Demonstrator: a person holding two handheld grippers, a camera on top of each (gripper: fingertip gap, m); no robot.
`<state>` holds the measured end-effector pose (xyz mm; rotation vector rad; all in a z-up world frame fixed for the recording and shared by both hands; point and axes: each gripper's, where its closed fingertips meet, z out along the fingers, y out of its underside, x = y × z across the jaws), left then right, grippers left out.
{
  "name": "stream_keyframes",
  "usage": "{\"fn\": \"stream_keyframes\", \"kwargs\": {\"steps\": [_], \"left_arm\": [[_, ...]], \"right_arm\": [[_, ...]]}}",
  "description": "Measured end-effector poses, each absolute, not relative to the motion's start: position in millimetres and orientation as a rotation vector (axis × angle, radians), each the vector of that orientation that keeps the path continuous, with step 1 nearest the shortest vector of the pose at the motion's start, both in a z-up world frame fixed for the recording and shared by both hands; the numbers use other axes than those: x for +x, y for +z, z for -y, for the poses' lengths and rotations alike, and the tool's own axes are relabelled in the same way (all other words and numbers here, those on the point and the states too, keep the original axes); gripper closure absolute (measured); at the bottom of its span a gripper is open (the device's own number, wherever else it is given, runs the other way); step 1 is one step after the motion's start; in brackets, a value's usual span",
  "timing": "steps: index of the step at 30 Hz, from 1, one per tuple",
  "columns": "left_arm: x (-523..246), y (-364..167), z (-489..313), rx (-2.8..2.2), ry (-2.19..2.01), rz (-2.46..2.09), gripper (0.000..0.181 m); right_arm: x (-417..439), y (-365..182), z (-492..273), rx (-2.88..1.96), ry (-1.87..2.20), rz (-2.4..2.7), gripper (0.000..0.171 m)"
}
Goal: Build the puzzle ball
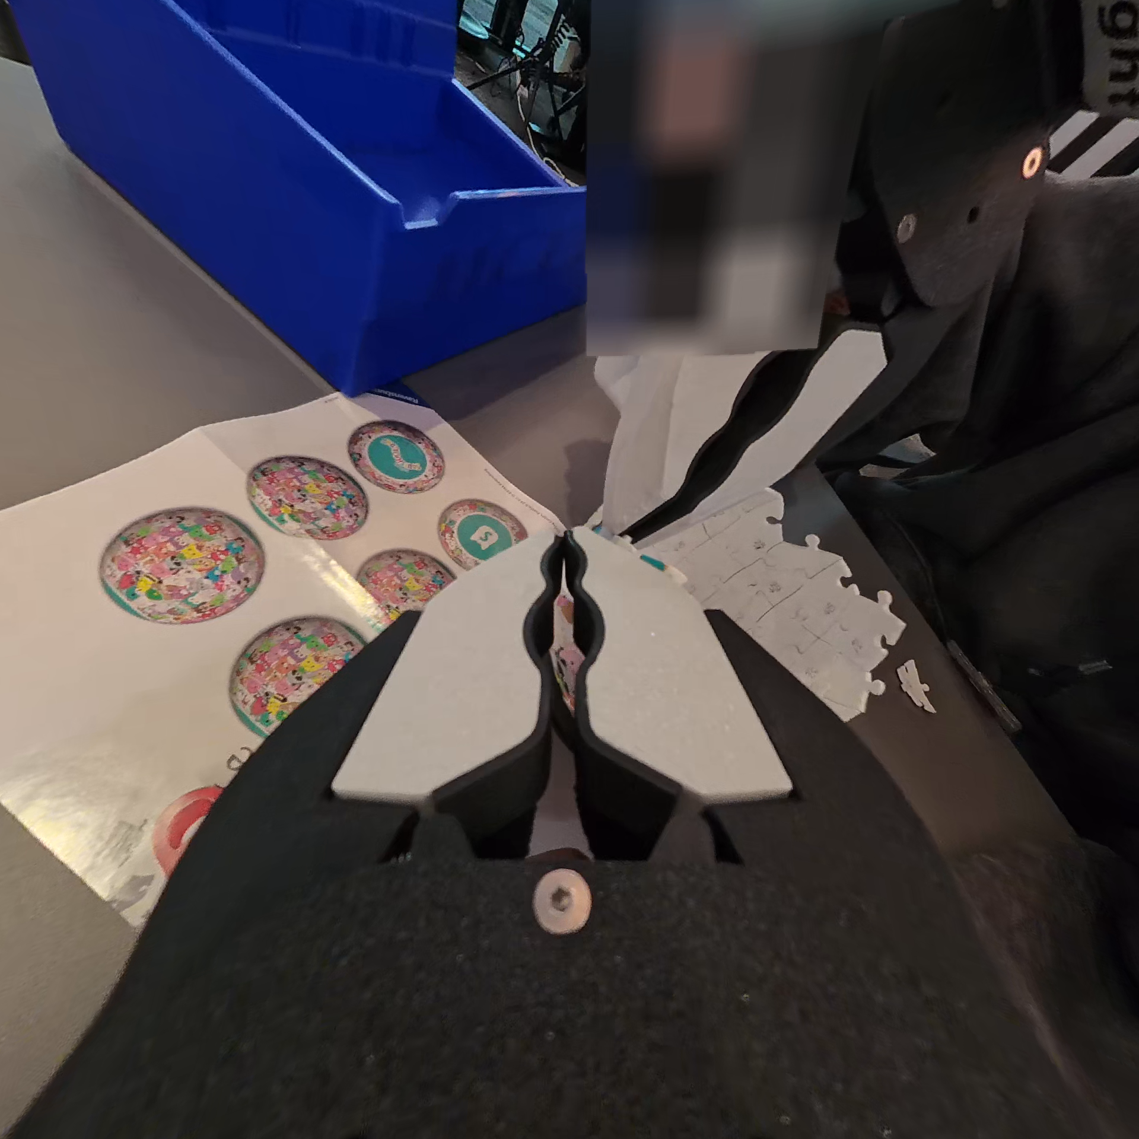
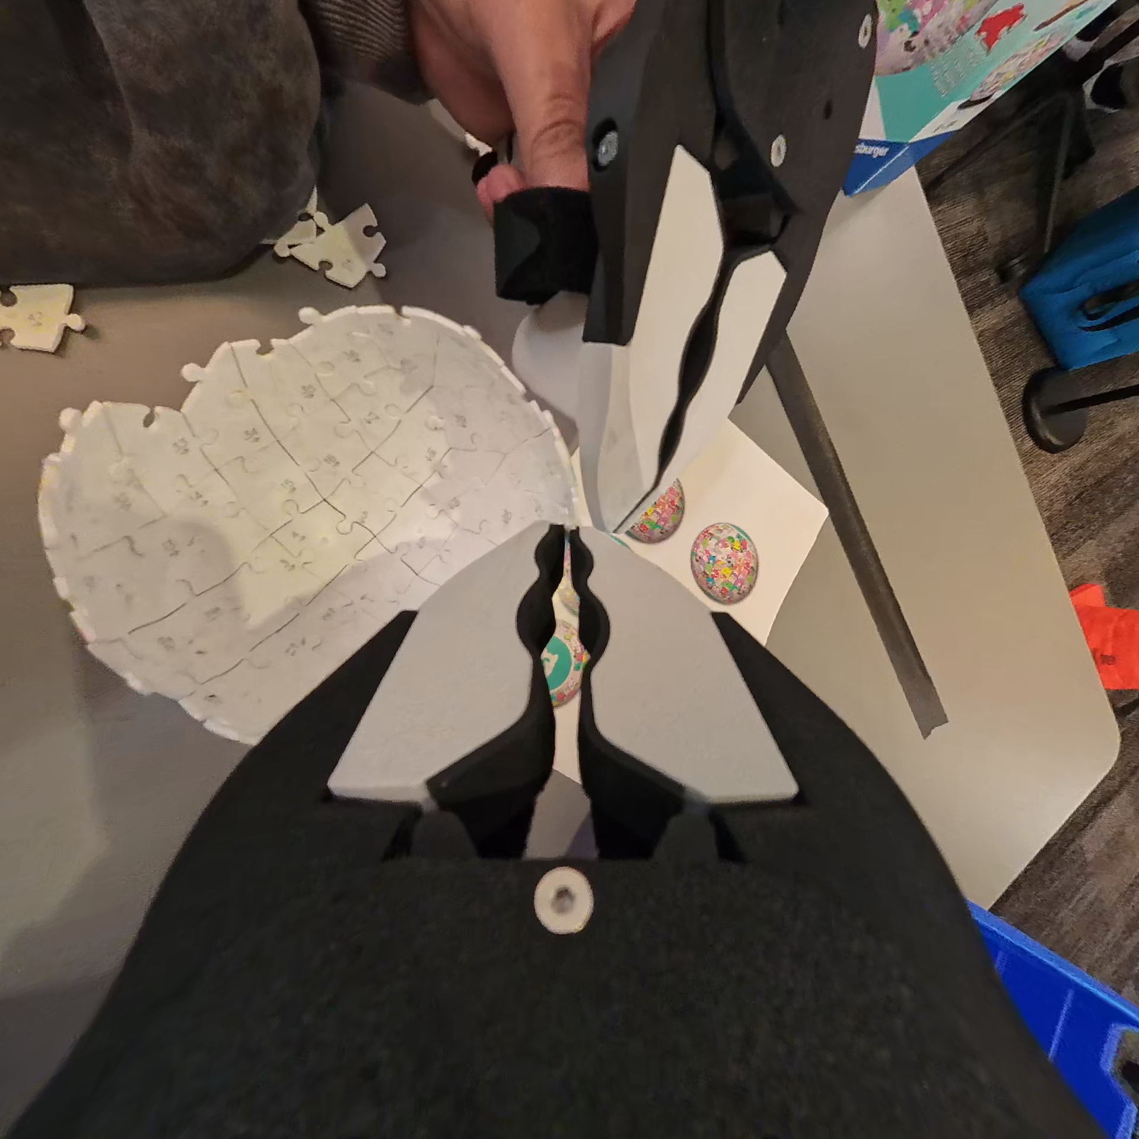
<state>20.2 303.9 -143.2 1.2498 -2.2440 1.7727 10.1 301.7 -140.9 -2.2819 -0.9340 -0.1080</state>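
Holding both black-and-white hand-held grippers, left point(image 1: 566, 542) and right point(image 2: 567, 533), nearly closed and empty, we hover beside the white curved half-built puzzle shell point(image 2: 296, 505).

the puzzle shell point(image 2: 296, 493) shows a matt white inside, faintly grainy, like moulded plastic or stiff card (hard to tell which). the instruction sheet point(image 1: 123, 647) is glossy paper, glare streaking across it. the bin point(image 1: 308, 185) is smooth blue plastic with a soft sheen. the left gripper point(image 1: 566, 542) has rough, speckled black plastic and chalky white pads, plus a dull metal screw point(image 1: 561, 903). the table point(image 2: 92, 801) is smooth matt grey.
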Motion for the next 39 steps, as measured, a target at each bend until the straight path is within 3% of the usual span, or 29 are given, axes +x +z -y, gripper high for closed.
{"fn": "stream_keyframes", "kwargs": {"steps": [39], "left_arm": [[17.9, -156.4, -305.2, 1.270, 1.714, 2.242, 0.181]], "right_arm": [[9.8, -141.5, -302.8, -2.111, -0.358, 1.064, 0.169]]}}
